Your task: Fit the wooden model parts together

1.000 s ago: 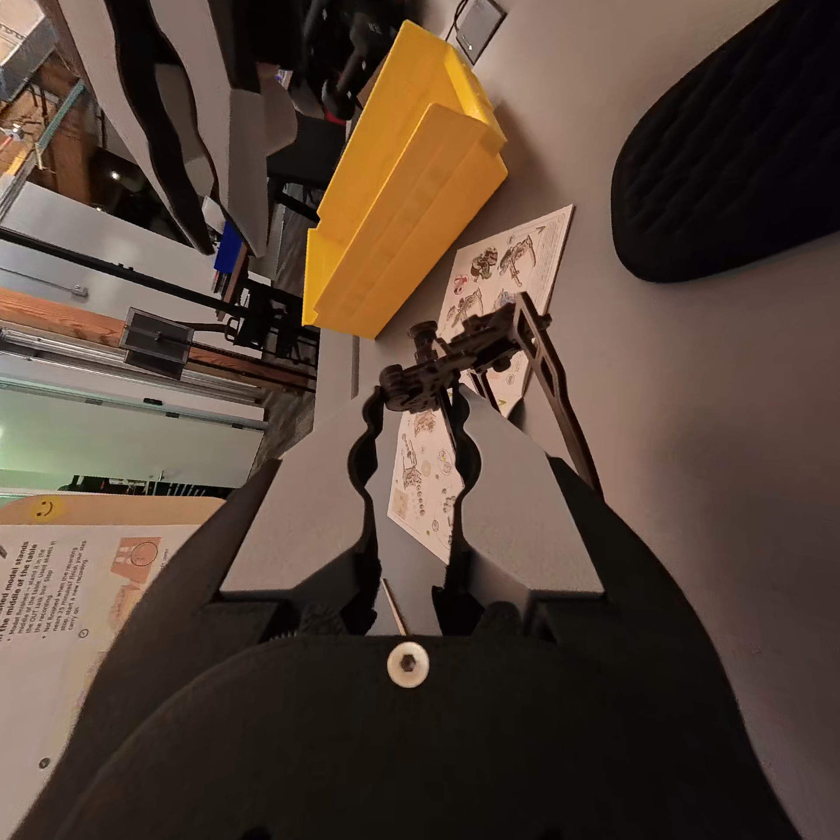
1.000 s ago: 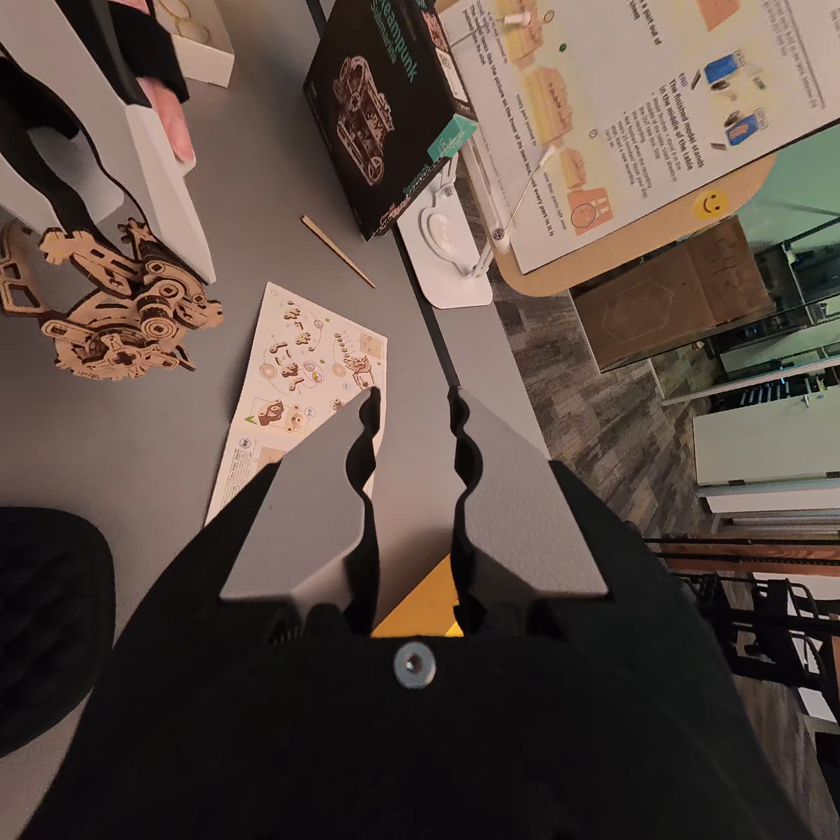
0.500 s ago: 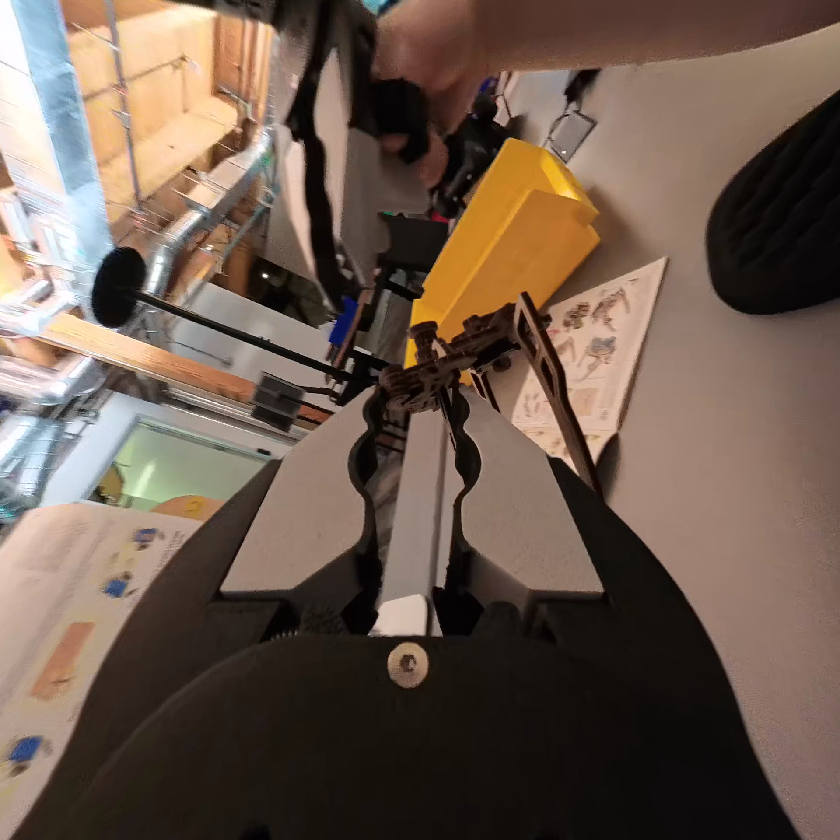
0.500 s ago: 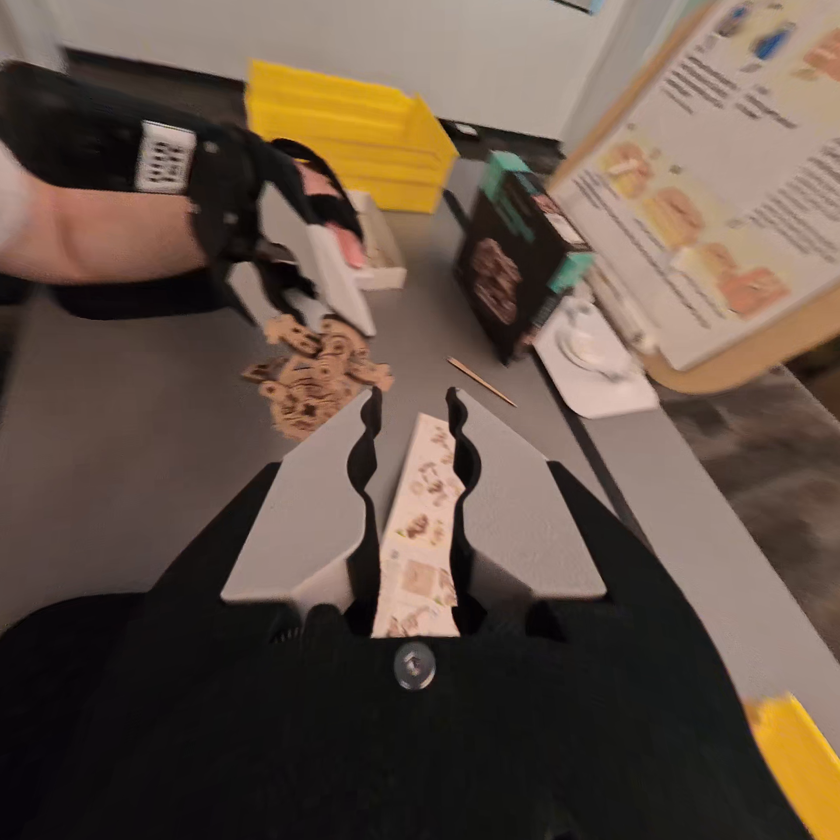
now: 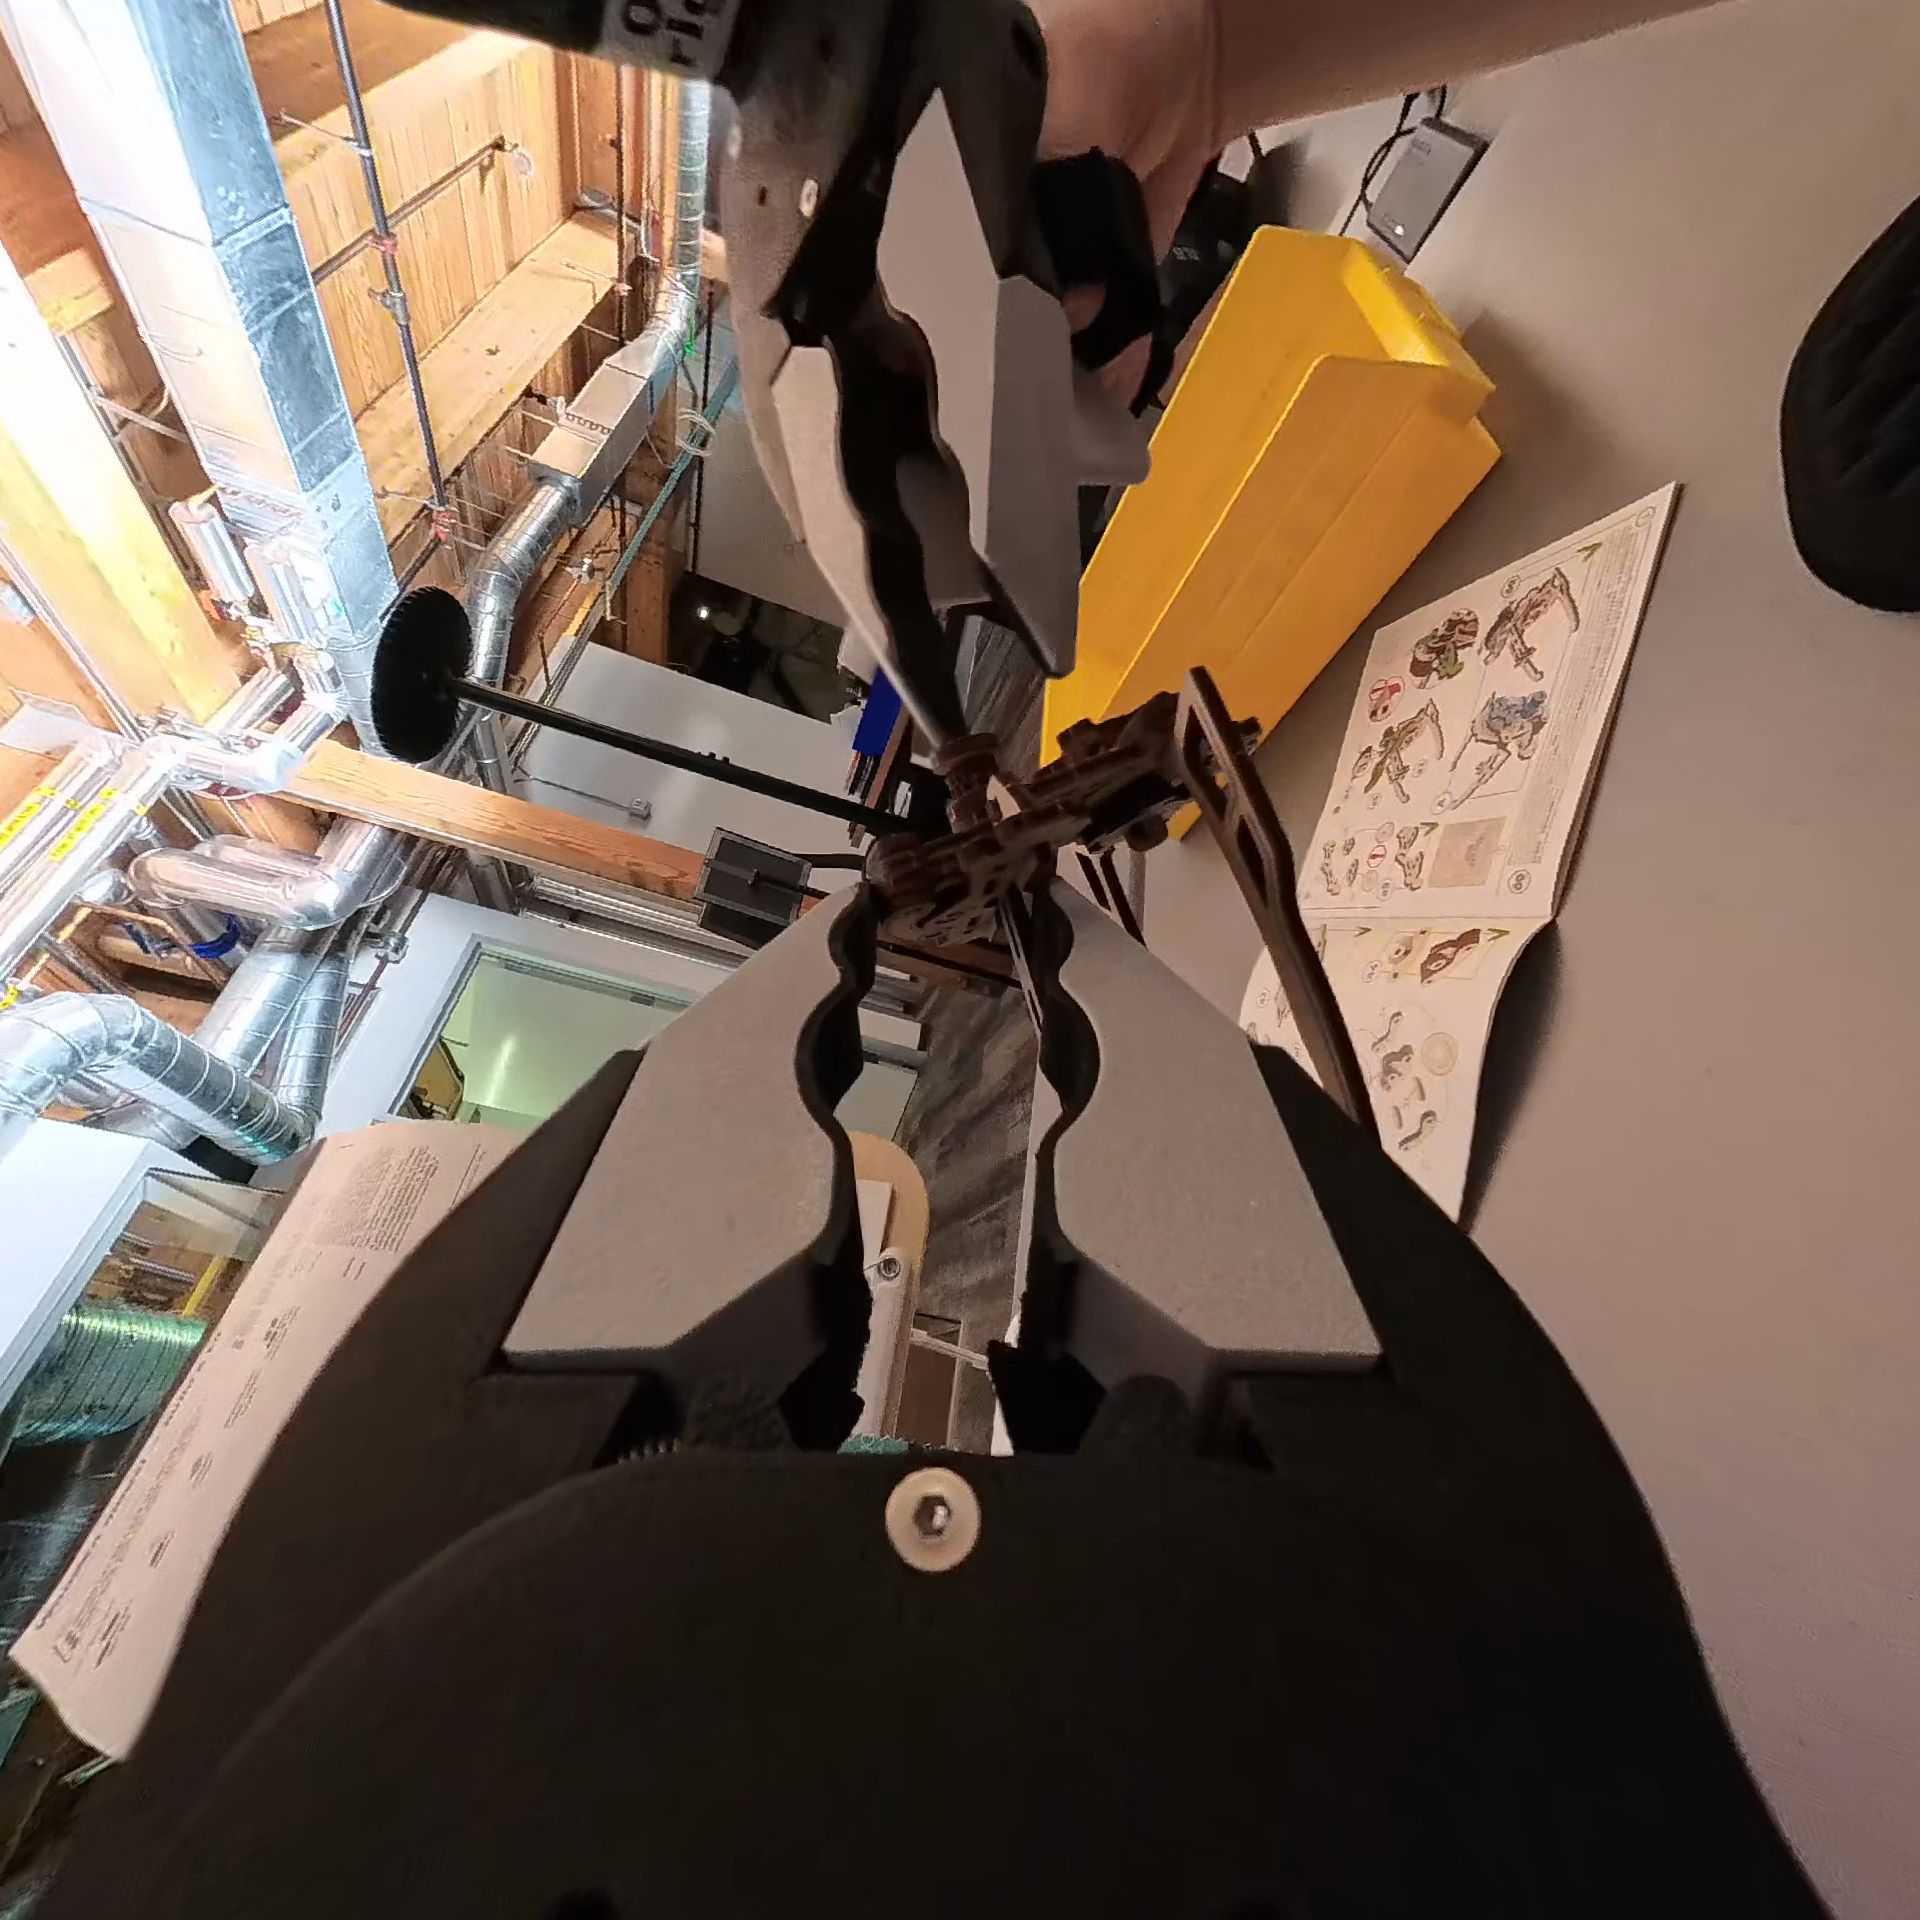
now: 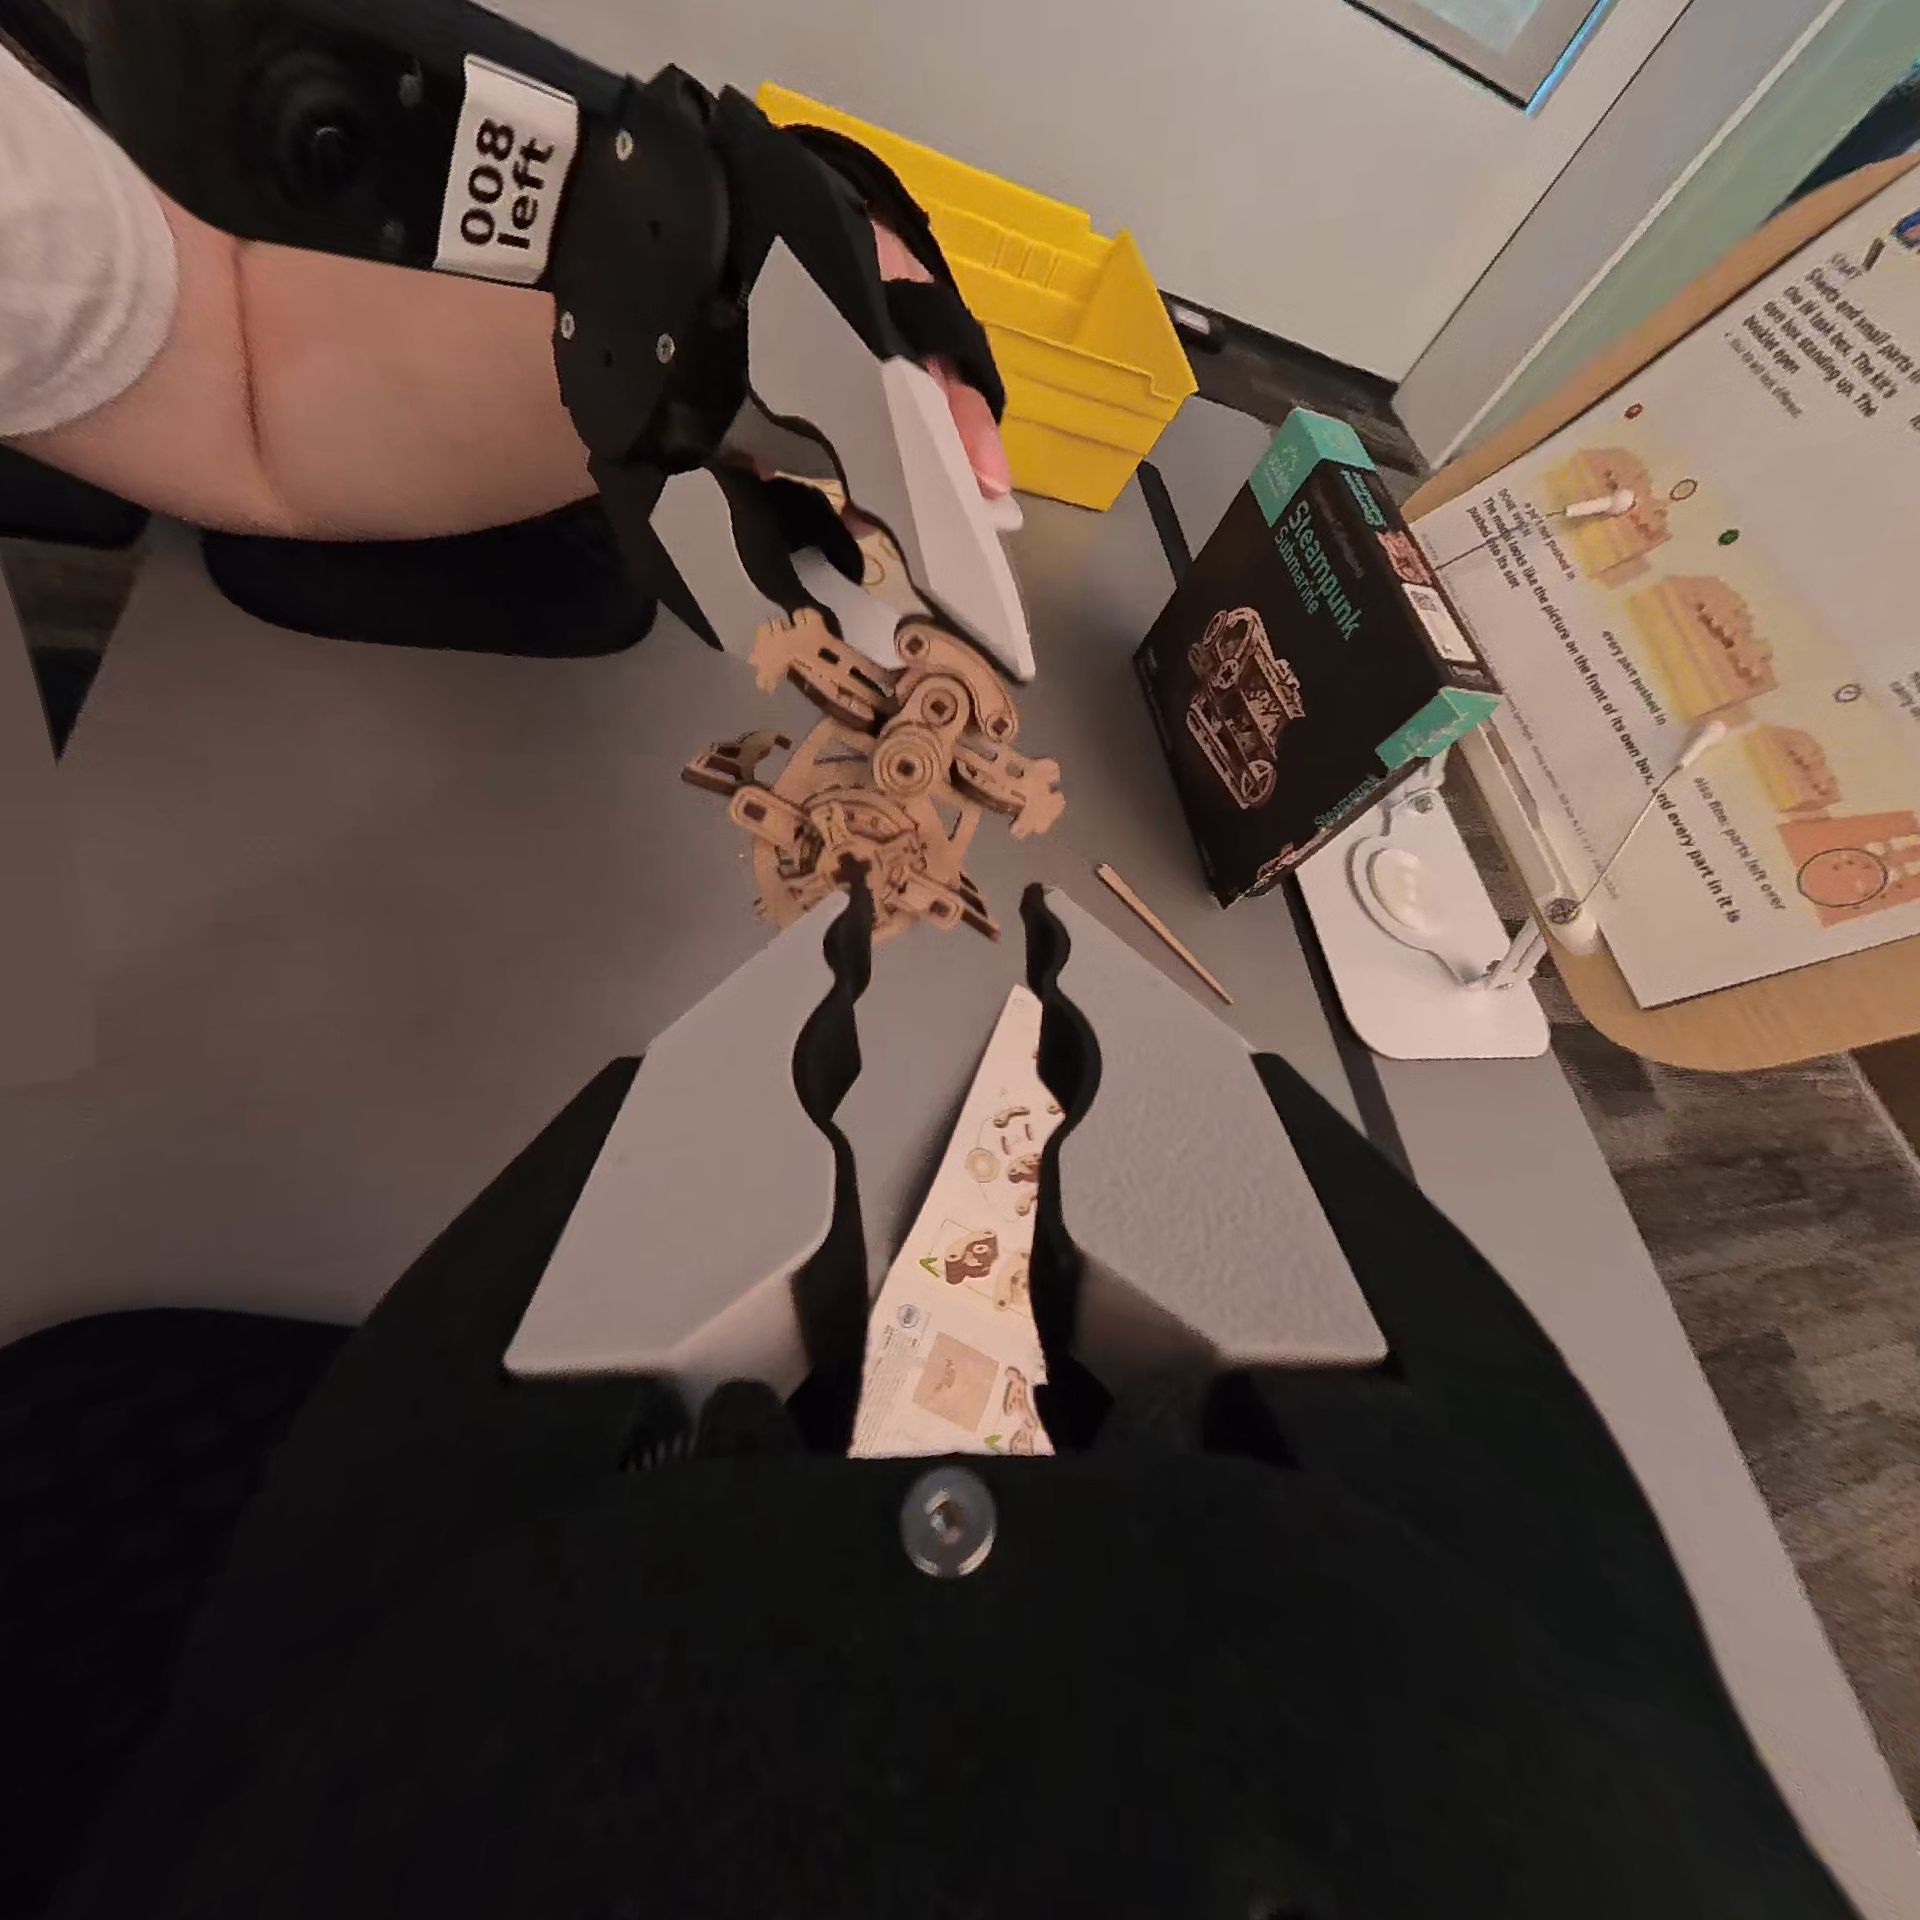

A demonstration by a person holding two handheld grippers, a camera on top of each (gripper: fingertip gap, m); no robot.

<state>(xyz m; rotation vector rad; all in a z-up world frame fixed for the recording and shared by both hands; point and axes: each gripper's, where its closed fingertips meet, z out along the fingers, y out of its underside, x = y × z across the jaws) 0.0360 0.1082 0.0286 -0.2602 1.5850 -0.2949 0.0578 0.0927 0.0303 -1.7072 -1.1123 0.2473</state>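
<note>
- Left wrist view: the left gripper (image 5: 945, 914) has grey wedge-shaped fingers with wavy black inner edges, set narrowly apart and pinching the wooden model (image 5: 1023, 821) at their tips, above the grey table (image 5: 1714, 1247).
- The model, backlit and nearly black here, is a cluster of flat laser-cut gears and links; its long flat slotted bar (image 5: 1262, 894) slants down to the right past the right-hand finger.
- The right gripper (image 5: 940, 436) reaches in from above, its tips at the model's top; whether they touch it is hard to make out.
- A glossy yellow bin (image 5: 1278, 520) and an open printed booklet (image 5: 1455, 790) lie on the table beyond.
- Right wrist view: the right gripper (image 6: 940, 904) stands a little open with nothing between its fingers; its left tip overlaps the model's lower edge.
- The tan plywood model (image 6: 883, 790) hangs from the left gripper (image 6: 883, 623), its long axis running from those tips towards the camera.
- A black box (image 6: 1309, 675) stands tilted at right, a thin wooden stick (image 6: 1164, 933) beside it; the booklet (image 6: 977, 1278) is mostly hidden by the fingers.
</note>
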